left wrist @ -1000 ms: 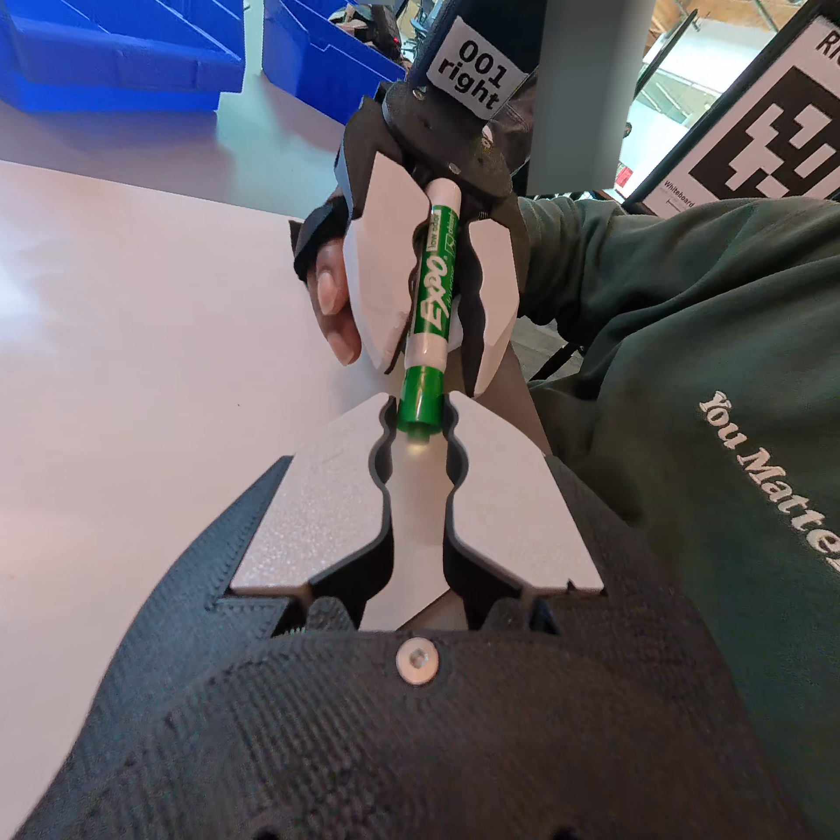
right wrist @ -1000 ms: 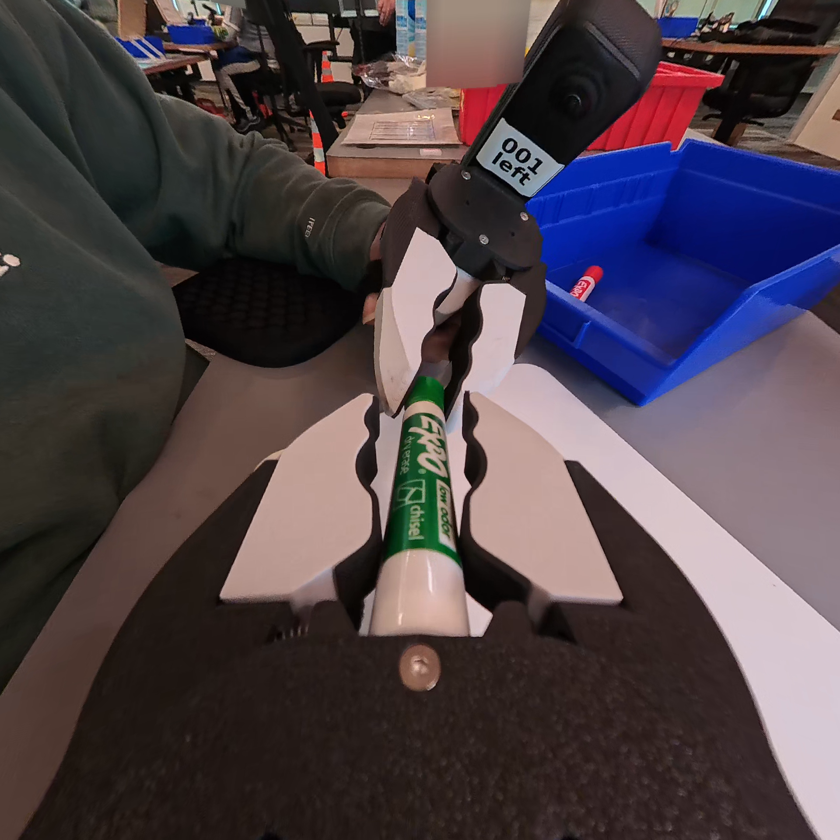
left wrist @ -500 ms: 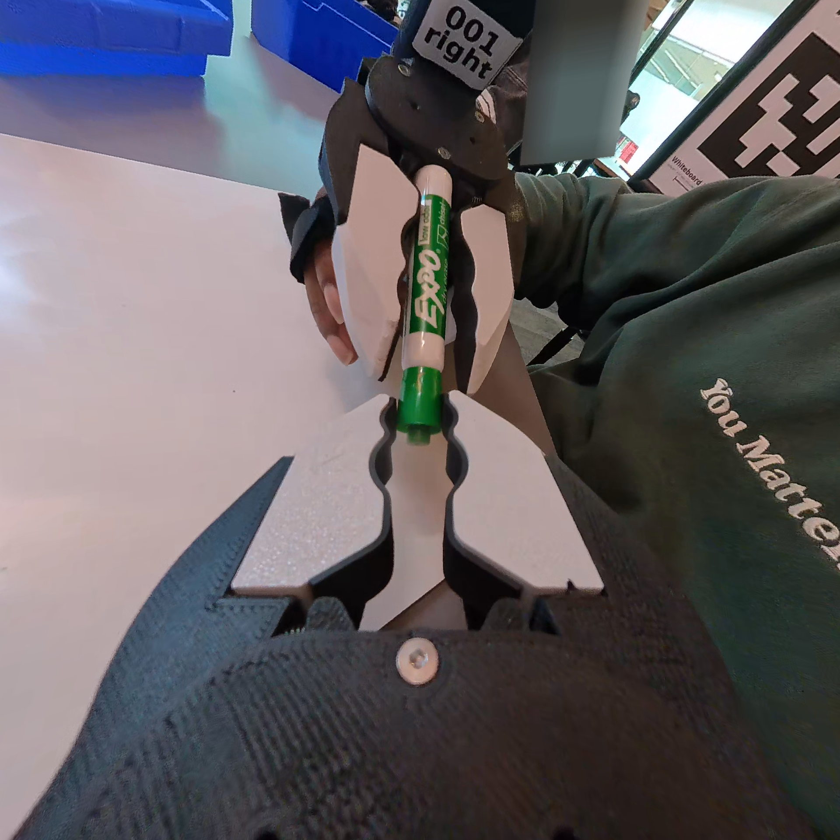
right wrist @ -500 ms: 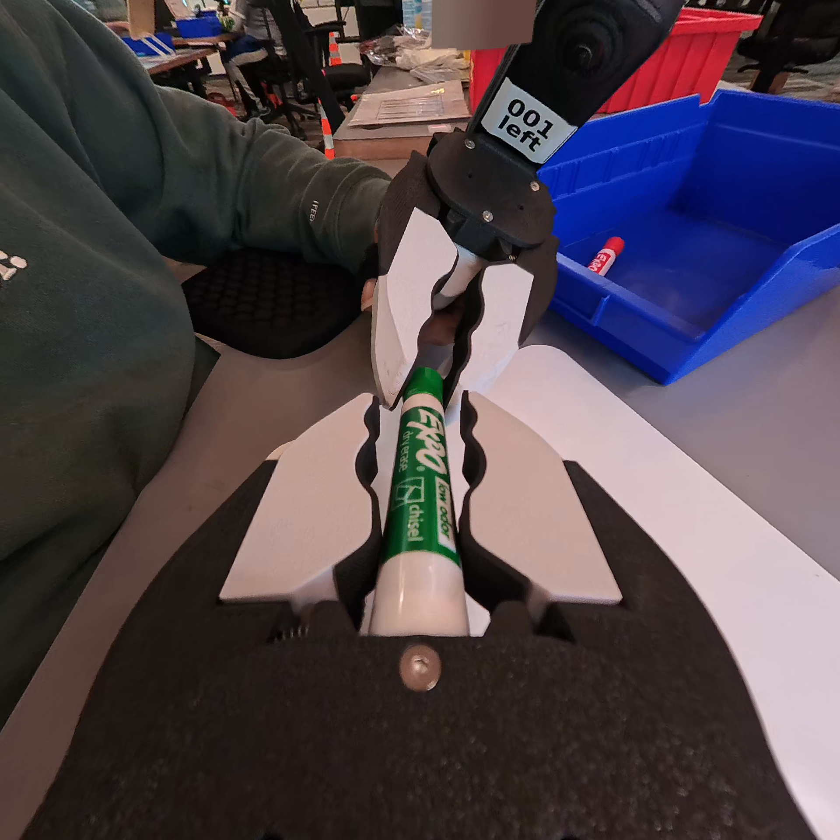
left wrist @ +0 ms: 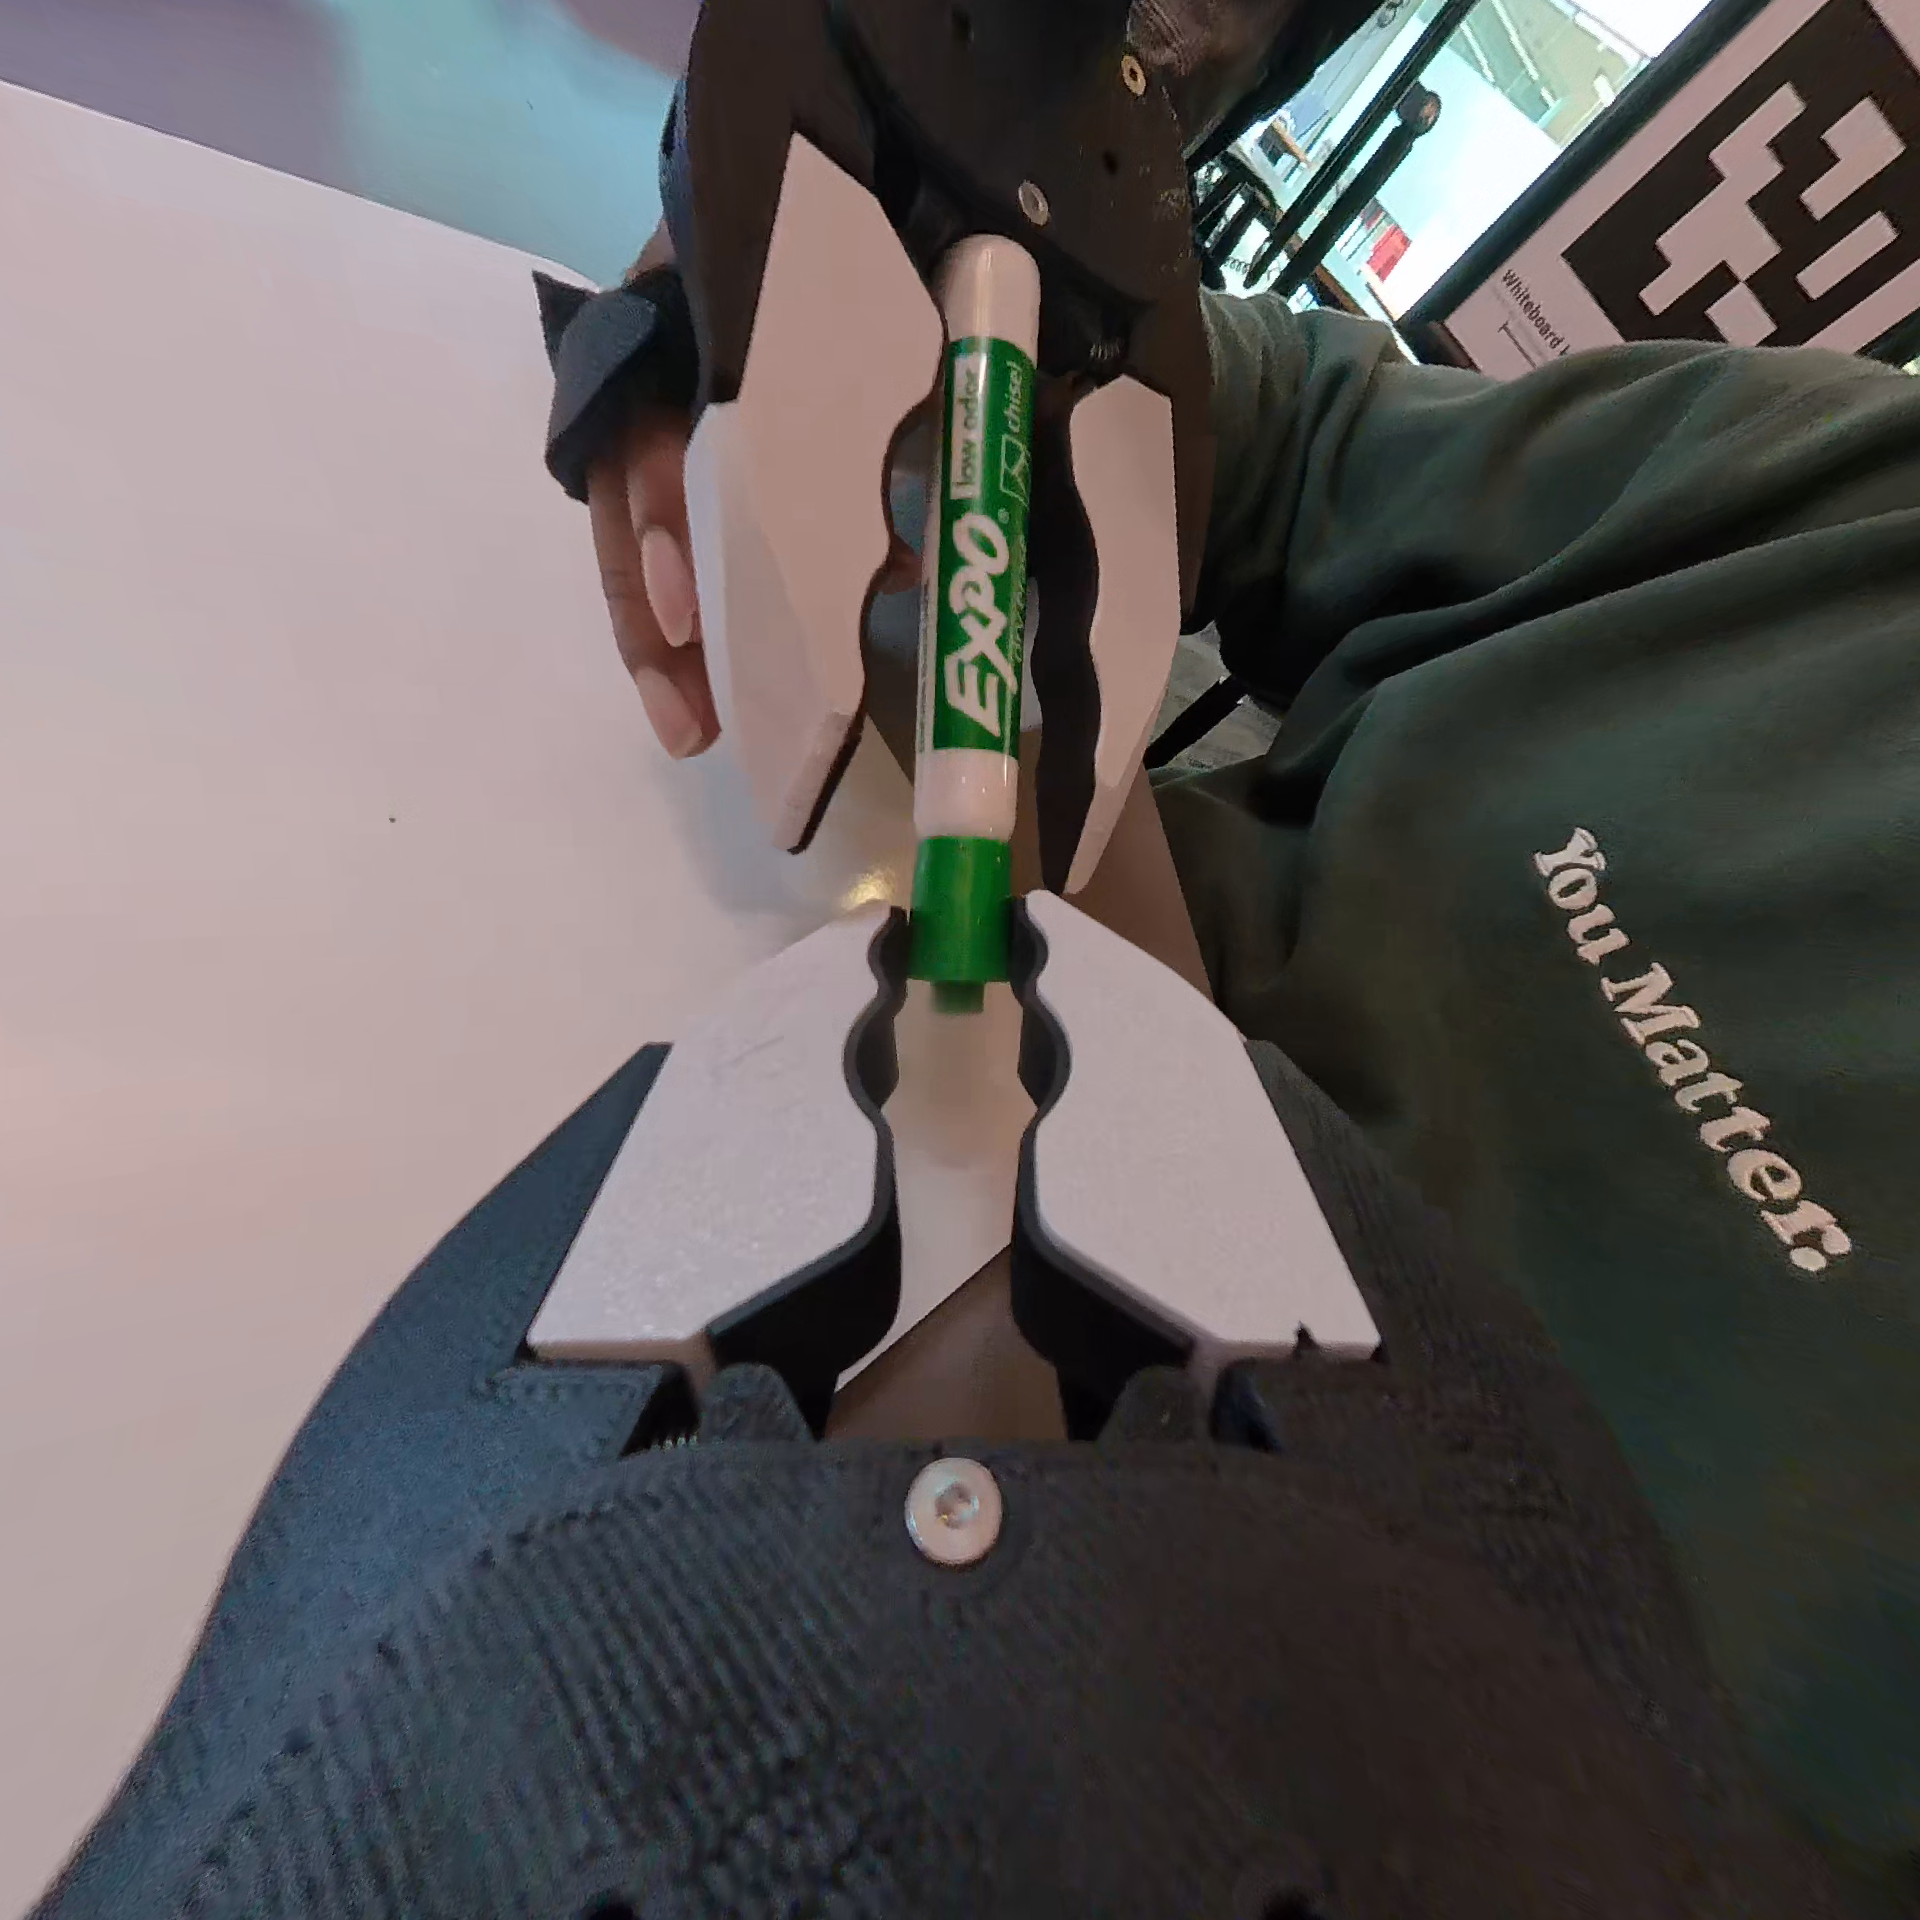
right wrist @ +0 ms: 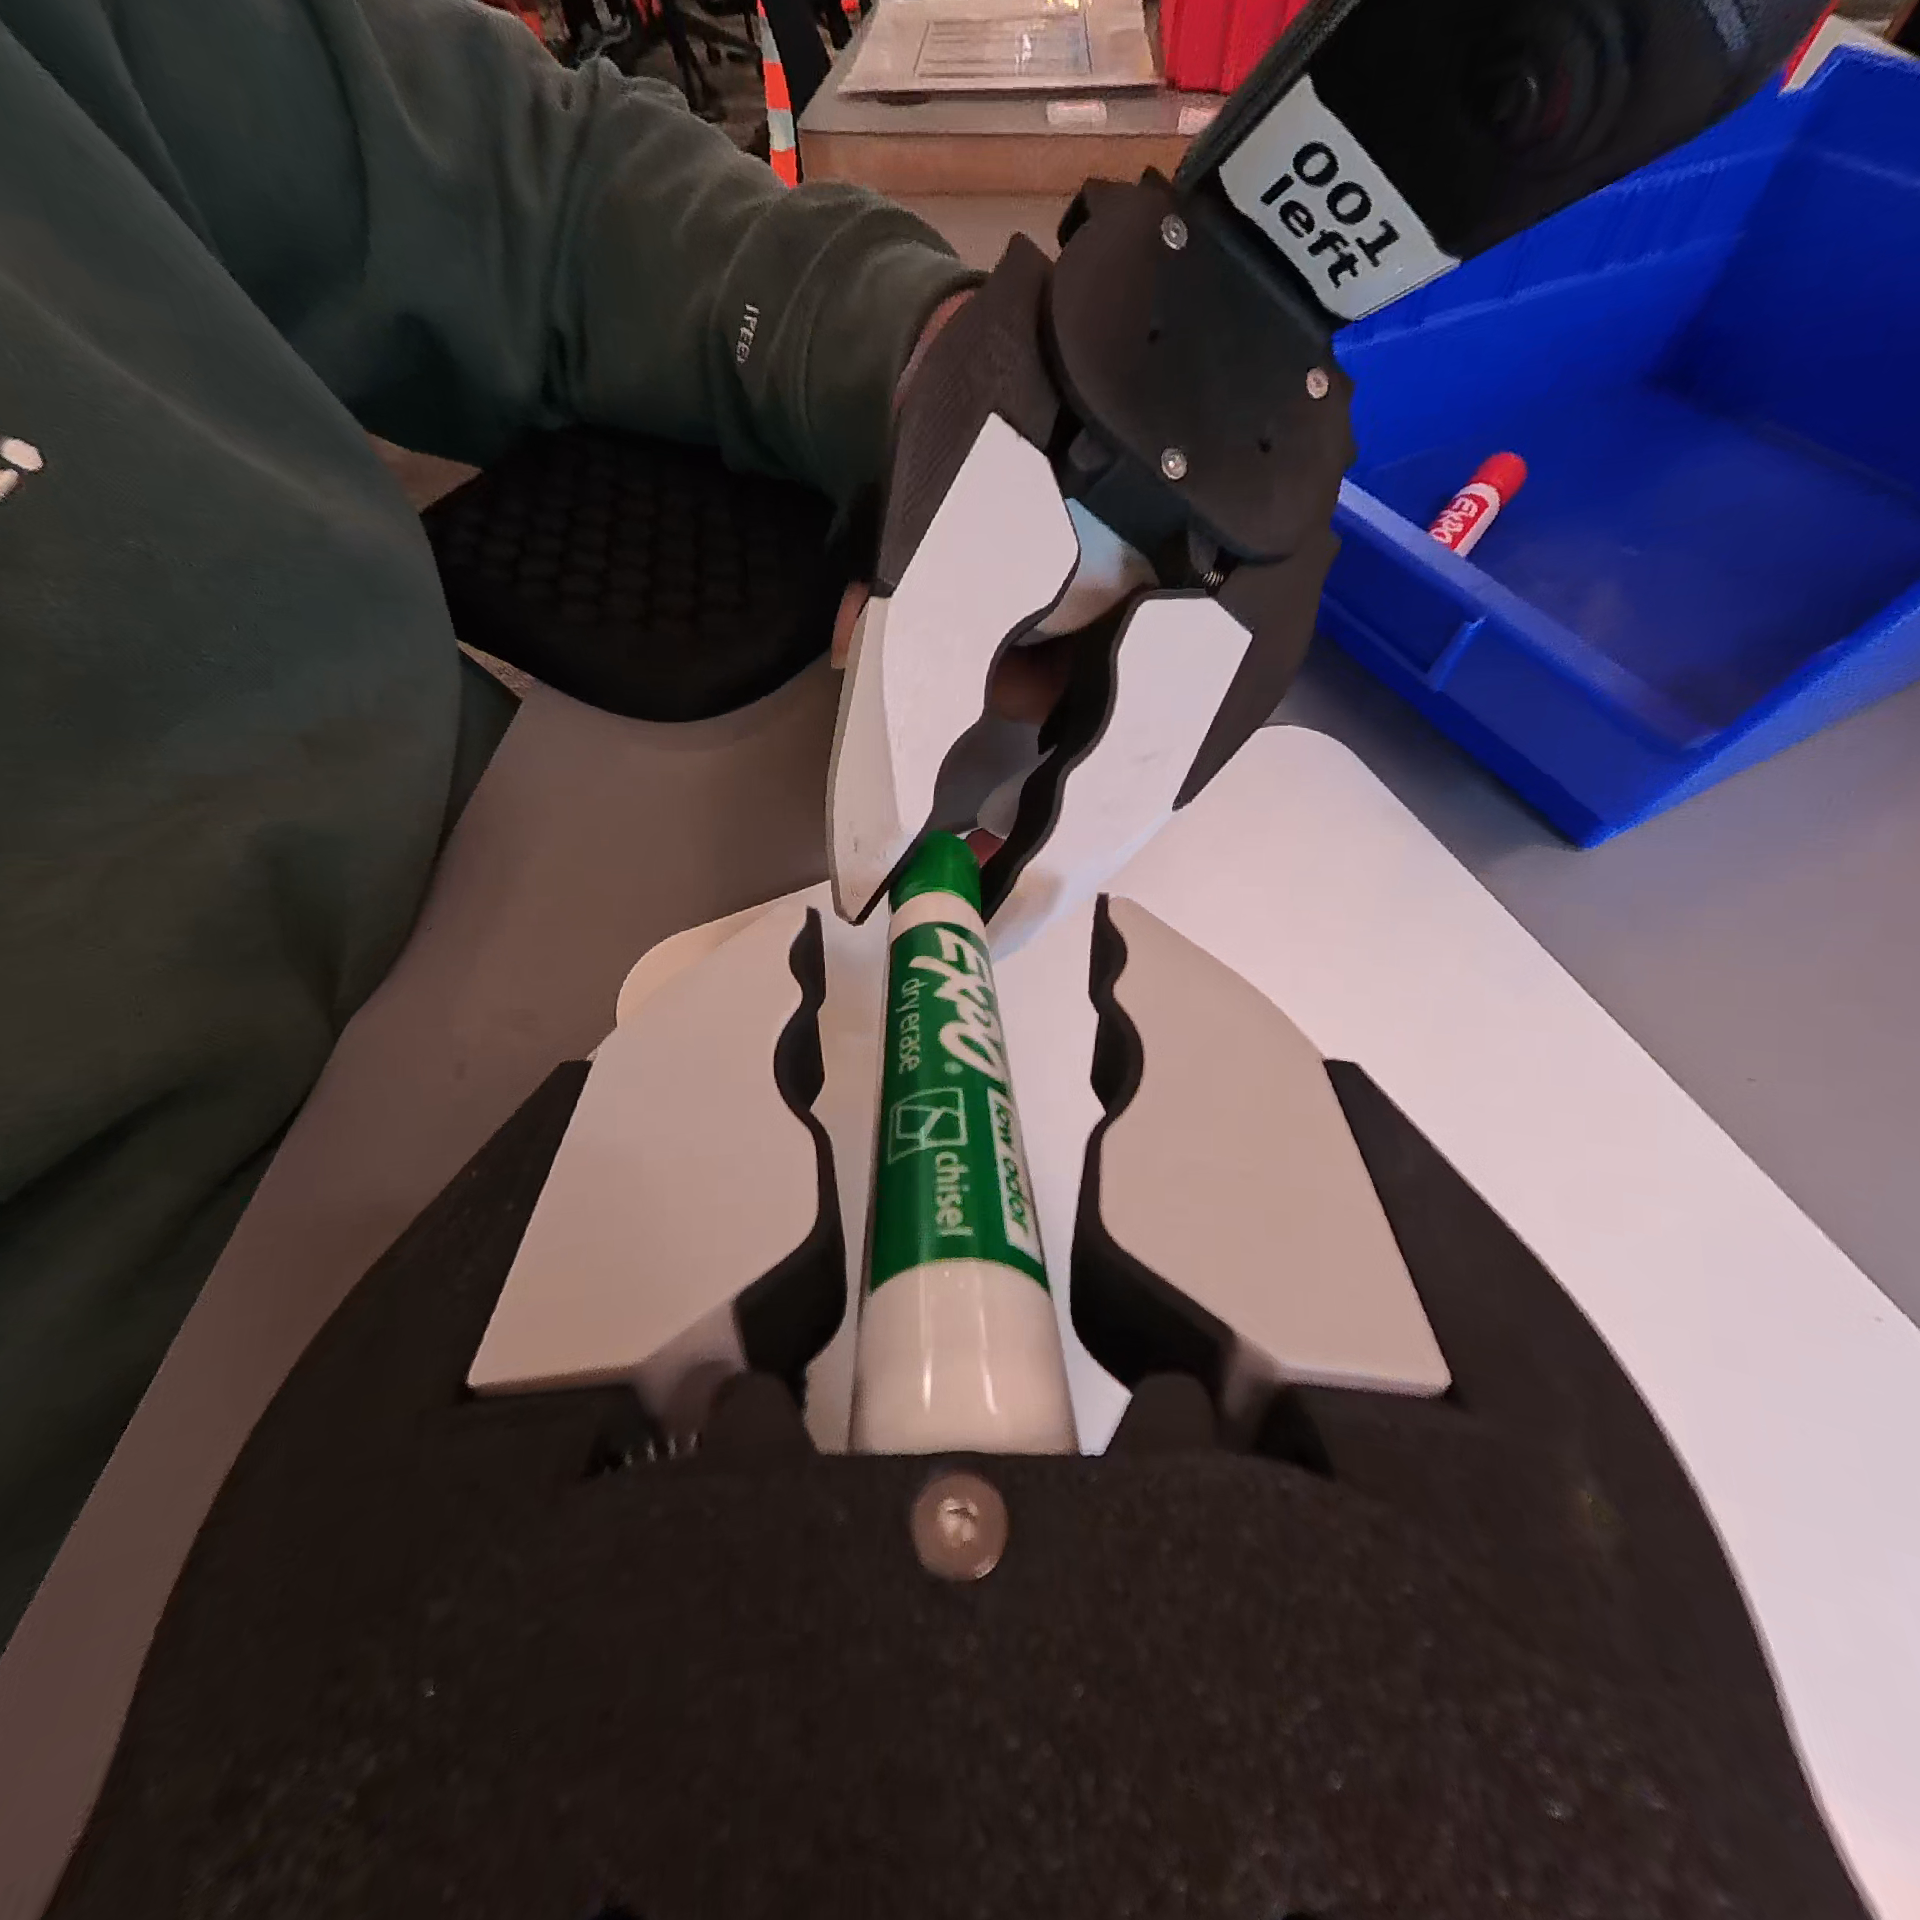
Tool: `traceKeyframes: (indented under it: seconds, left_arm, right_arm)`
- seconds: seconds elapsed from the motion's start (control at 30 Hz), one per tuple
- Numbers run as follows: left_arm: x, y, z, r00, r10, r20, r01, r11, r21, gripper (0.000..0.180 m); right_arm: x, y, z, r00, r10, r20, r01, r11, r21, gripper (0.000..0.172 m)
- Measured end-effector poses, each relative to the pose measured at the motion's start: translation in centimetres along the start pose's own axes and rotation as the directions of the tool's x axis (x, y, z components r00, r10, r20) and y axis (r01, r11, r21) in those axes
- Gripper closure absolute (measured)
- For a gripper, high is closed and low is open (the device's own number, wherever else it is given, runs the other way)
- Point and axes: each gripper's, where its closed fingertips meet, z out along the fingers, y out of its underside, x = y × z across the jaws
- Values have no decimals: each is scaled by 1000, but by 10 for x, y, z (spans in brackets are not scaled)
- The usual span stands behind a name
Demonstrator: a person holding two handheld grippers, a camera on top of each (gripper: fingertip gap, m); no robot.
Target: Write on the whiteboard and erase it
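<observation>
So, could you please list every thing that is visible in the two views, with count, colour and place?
Green marker: one, white barrel with green label and cap, lying between the open right tongs, cap end pinched by the left tongs.
Red marker: one, red and white, inside the blue bin.
Blue bin: one, blue, on the grey table beside the whiteboard.
Whiteboard: one, white, flat under both tongs.
Red bin: one, red, far behind.
Sign with black squares: one, black and white, behind the person.
Left tongs: white fingers, shut on the cap.
Right tongs: white fingers, open.
Sleeve: dark green.
</observation>
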Motion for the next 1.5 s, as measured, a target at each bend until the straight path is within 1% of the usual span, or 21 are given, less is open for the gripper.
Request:
traceKeyframes:
  seconds: [0.37,0.6,0.67,0.73,0.8,0.9,1.03,1.13,1.2,1.27,1.37,1.5]
  left_arm:
    - [2,-4,-5,1000,8,-13,-8,1000,20,161]
    - [4,-1,-3,1000,5,-19,-5,1000,-1,161]
    - [4,0,-3,1000,3,-18,-3,1000,-10,161]
    - [4,2,-2,1000,2,-19,-2,1000,-18,161]
    - [4,3,-1,1000,1,-21,-1,1000,-22,161]
    - [4,2,-2,1000,5,-24,-6,1000,-13,161]
    - [0,-5,-7,1000,21,-14,-20,999,41,161]
    - [1,-15,-10,999,38,-14,-37,993,116,160]
    - [2,-18,-11,998,58,2,-58,990,130,158]
    - [3,-23,-12,998,69,10,-69,985,156,162]
    - [5,-26,-14,995,97,29,-100,982,163,162]
    - [11,-40,-24,992,124,11,-124,965,230,161]
  right_arm:
    - [-4,-5,-1,1000,-17,14,16,999,35,122]
    - [-8,-3,1,999,-33,24,33,999,17,121]
    - [-8,-2,2,999,-41,20,40,999,15,124]
    - [-8,-1,3,999,-51,19,50,999,13,133]
    - [-8,1,3,998,-52,20,52,999,10,135]
    - [-7,2,3,999,-17,28,16,1000,12,135]
    - [0,-1,2,1000,-4,-12,4,1000,23,136]
    - [4,-7,0,999,25,-21,-23,998,62,139]
    - [5,-8,0,999,26,-28,-24,997,68,139]
    - [6,-13,-3,999,37,-24,-35,995,97,139]
    - [6,-17,-5,999,32,-35,-28,993,114,139]
    - [10,-35,-10,997,79,-26,-71,973,220,140]
